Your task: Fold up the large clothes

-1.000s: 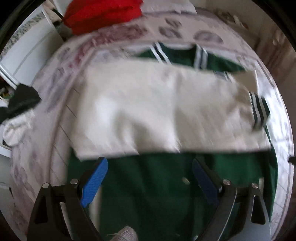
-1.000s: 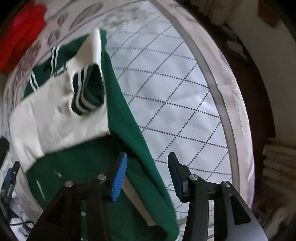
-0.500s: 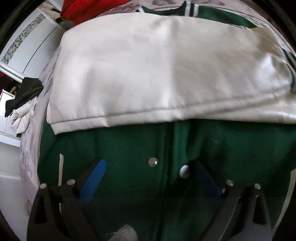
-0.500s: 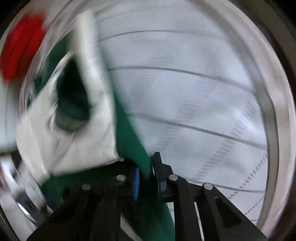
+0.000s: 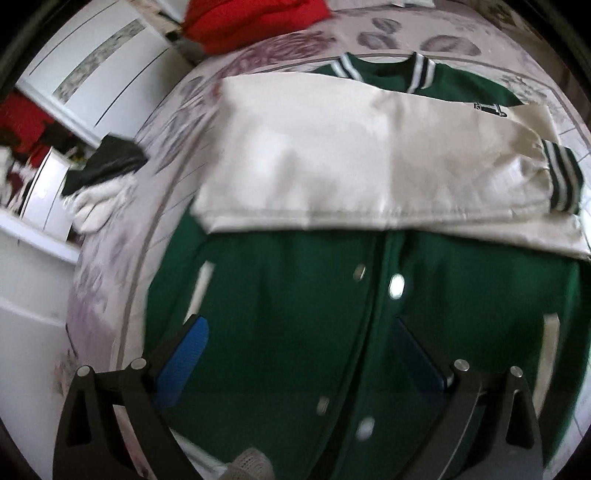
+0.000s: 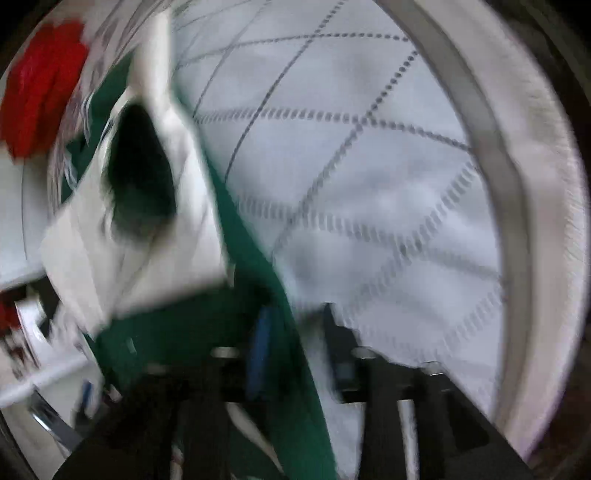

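A green varsity jacket point(image 5: 295, 295) lies buttoned, front up, on the bed, with its cream sleeves point(image 5: 351, 158) folded across the chest and a striped cuff point(image 5: 561, 177) at the right. My left gripper point(image 5: 299, 362) hovers open and wide over the lower front near the snaps, gripping nothing. The right wrist view is blurred. It shows the jacket's green side edge point(image 6: 291, 325) running between the pads of my right gripper point(image 6: 299, 347), whose jaws are opening and stand apart from the cloth. The cuff opening point(image 6: 140, 177) shows dark at the upper left.
The bed has a white quilted cover point(image 6: 369, 166) with a grey band and a pale edge point(image 6: 517, 184) to the right. Red clothing point(image 5: 251, 18) lies at the head end. A black and white clothes pile point(image 5: 99, 173) and white furniture point(image 5: 92, 66) stand on the left.
The left gripper dipped close over the jacket front, then drew back, staying open. The right gripper moved down onto the jacket's green side edge, shut on it, and its jaws have now parted.
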The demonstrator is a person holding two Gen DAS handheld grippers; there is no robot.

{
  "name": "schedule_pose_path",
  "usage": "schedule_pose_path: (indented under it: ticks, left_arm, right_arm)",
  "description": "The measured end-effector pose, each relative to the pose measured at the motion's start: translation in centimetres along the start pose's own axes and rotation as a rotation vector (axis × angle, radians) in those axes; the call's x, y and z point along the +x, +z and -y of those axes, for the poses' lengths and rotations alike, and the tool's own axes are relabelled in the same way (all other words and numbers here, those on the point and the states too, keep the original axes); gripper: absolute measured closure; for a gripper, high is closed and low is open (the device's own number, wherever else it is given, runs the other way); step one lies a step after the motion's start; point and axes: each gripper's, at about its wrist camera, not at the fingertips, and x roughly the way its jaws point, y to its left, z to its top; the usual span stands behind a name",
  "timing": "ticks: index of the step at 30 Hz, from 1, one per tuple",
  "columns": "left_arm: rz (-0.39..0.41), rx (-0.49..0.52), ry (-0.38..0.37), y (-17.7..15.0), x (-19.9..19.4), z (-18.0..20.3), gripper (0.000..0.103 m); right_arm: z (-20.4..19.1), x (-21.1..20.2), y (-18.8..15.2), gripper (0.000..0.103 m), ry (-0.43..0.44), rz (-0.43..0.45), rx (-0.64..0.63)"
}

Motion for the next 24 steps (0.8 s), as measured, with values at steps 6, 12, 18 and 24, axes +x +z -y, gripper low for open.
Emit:
schedule_pose_path:
  ticks: [6, 12, 18, 24]
  left_arm:
    - [-0.133, 0.011, 0.037, -7.8, -0.7, -1.9, 0.001]
    - [-0.257, 0.005, 0.037, -13.6, 1.2, -3.7, 0.001]
    - [-0.252, 0.028, 0.046, -15.4, 2.6, -3.5, 0.001]
    - [-0.275, -0.034, 0.053, -17.1, 2.8, -7.2, 0.001]
  right_arm:
    - [3.4, 3.9, -9.8, 0.085, 0.001, -0.182, -0.008]
    - [6.9, 1.6, -13.7, 0.069, 0.065, -0.096, 0.125]
    - [6.0, 3.2, -16.4, 0.087, 0.027, -0.097, -0.020]
    - [5.4, 2.6, -19.5, 0.096, 0.025, -0.103, 0.034]
